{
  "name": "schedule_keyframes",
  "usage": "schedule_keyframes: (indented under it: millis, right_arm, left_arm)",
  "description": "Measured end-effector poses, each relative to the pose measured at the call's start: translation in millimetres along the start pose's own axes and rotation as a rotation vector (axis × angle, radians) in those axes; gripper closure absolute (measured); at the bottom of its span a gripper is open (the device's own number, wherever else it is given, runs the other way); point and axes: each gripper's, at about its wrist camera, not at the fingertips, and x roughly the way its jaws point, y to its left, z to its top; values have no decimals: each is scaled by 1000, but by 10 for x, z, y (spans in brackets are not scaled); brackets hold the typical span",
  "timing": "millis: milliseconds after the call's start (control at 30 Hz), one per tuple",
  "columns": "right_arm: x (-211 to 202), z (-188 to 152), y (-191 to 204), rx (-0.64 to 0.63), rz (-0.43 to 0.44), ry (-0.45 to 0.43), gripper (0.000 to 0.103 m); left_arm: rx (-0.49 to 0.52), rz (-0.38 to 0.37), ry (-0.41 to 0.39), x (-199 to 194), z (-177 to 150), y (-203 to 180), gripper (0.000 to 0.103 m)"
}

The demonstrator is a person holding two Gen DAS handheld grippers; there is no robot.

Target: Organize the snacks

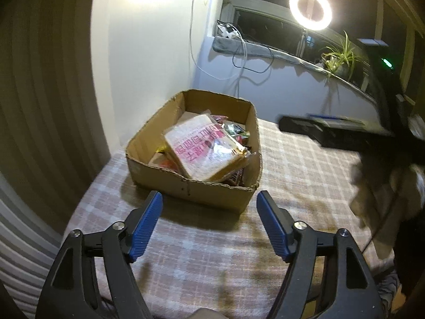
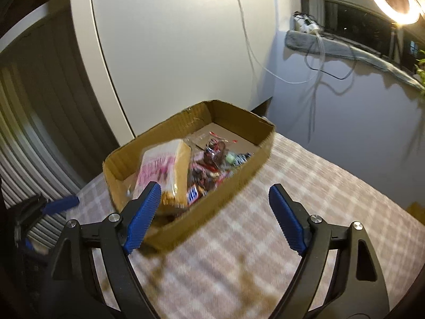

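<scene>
A shallow cardboard box (image 1: 191, 190) stands on the checked tablecloth (image 1: 212, 260). In it lies a clear bag of toast with pink print (image 1: 207, 150) on top of several small snack packets (image 1: 236, 130). My left gripper (image 1: 209, 210) is open and empty, just in front of the box's near wall. In the right wrist view the box (image 2: 212, 207) holds the toast bag (image 2: 164, 170) and the small packets (image 2: 215, 159). My right gripper (image 2: 215, 202) is open and empty, at the box's near right wall. The left gripper's blue fingertip (image 2: 62, 204) shows at the far left.
A white cabinet (image 2: 172, 47) stands behind the box. A ring light (image 1: 310, 9), cables and a potted plant (image 1: 338, 58) are on the window sill to the right. A blurred black shape (image 1: 345, 133) crosses the right side of the left wrist view.
</scene>
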Motion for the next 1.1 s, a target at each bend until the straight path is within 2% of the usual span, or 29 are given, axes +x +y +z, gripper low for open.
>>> schedule_keyframes:
  millis: [167, 400, 1100]
  right_arm:
    - [-263, -246, 17, 9, -64, -27, 6]
    - [-410, -451, -41, 68, -86, -31, 6]
    - [-555, -521, -6, 80, -92, -42, 6]
  left_arm:
    - [-15, 64, -24, -64, 9, 33, 23]
    - [-35, 102, -41, -140, 33, 81, 23]
    - [-6, 115, -53, -226, 39, -46, 23]
